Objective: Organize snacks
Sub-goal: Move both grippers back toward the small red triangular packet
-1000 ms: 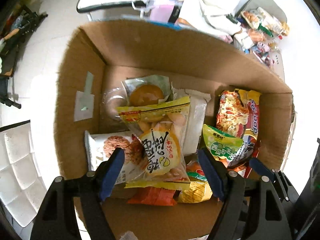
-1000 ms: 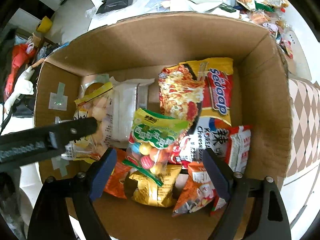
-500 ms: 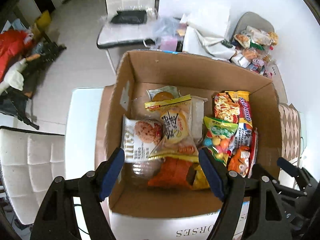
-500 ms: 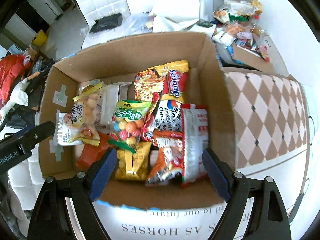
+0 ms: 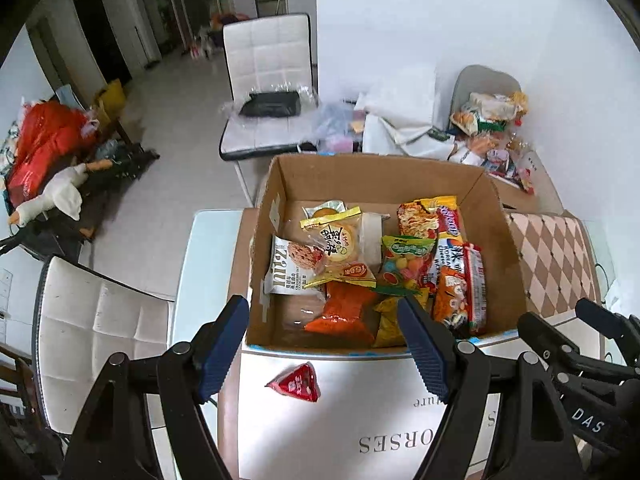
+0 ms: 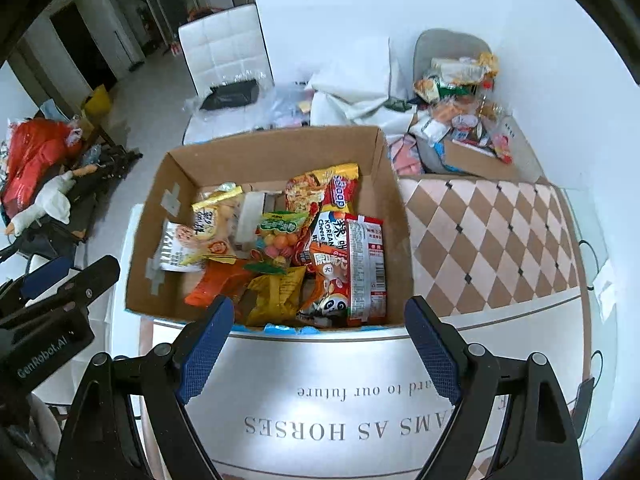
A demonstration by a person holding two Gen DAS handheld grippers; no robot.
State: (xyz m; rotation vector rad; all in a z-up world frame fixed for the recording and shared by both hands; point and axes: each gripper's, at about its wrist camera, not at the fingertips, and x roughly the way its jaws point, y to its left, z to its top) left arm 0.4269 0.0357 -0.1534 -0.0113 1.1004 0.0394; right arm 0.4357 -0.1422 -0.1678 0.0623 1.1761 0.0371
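Two handheld grippers held above a table, both pointing steeply down at an open cardboard box of snacks.

Left gripper: blue-padded jaws spread apart, nothing between them, clear of the box and hanging over its near rim. Right gripper: jaws spread wider, also empty, above the near wall of the same box.

Box standing on a white table mat printed with grey lettering, itself on a table. Inside, packed side by side: at the left, a white cookie packet with a yellow-edged pastry bag leaning over it; in the middle, a green-topped bag of coloured candy balls, with an orange packet and a yellow packet nearer; at the right, a red and yellow instant noodle pack toward the far wall and a red noodle packet against the right wall.

Small red triangular snack lying alone on the mat, outside the box, just near of its front wall, seen from the left wrist view.

To the right of the box, a brown and cream diamond-pattern cloth. Beyond it, a loose heap of more snack packets on a grey chair. A white padded chair farther off on the left.
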